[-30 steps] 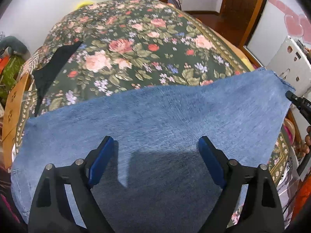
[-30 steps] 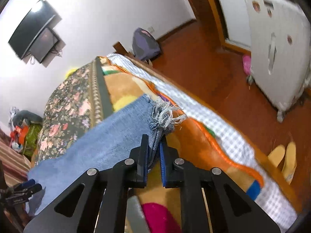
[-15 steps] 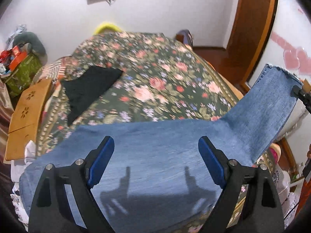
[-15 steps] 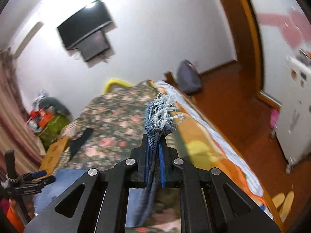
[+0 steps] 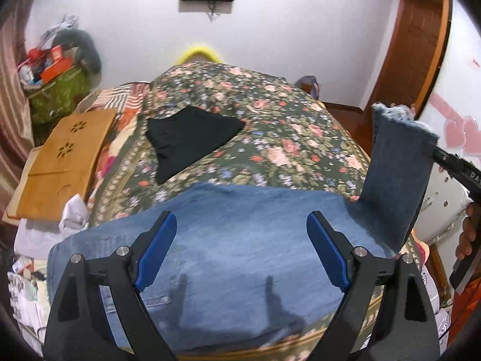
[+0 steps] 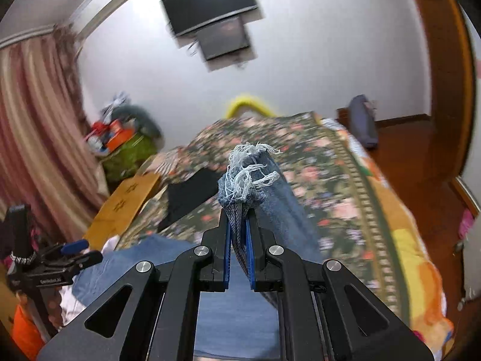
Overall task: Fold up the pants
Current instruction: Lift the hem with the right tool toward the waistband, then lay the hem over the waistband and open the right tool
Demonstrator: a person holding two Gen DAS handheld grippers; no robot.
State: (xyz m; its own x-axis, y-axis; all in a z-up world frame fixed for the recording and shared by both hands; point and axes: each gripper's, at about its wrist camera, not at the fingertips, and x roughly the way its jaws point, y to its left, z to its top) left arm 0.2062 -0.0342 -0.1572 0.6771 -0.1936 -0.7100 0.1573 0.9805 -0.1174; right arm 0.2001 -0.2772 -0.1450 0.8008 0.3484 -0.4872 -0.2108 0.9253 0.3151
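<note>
Left hand-held gripper (image 5: 240, 252) hangs over the near end of the bed (image 5: 270, 138), angled down at the cloth, its blue-padded fingers (image 5: 156, 249) spread wide with nothing between them, their twin shadows falling on the denim right beneath. The jeans (image 5: 240, 240) lie flat across the bed's near edge directly under and ahead of that gripper, on the floral bedspread, waistband end off to its left. Over on its right, one leg is pulled up off the bed and stands almost upright in the air, frayed hem at the top, and there at the hem's edge is the tip of the right hand-held gripper (image 5: 442, 158), with the person's hand (image 5: 467, 234) showing below it at the frame's edge. From the right wrist view, the right hand-held gripper (image 6: 239, 234) is raised and pointing out across the bed toward the far wall, fingers closed tight on the gathered hem of the jeans (image 6: 249, 180), white threads bunched up just past the tips and the leg trailing down and back below it. Beyond the denim, ahead and left of the left gripper, a black garment (image 5: 189, 138) lies on the bedspread, well apart from the jeans, and a wooden board (image 5: 63, 162) sits further left at the bed's side. The left gripper (image 6: 69, 255) shows low at the left of the right wrist view.
</note>
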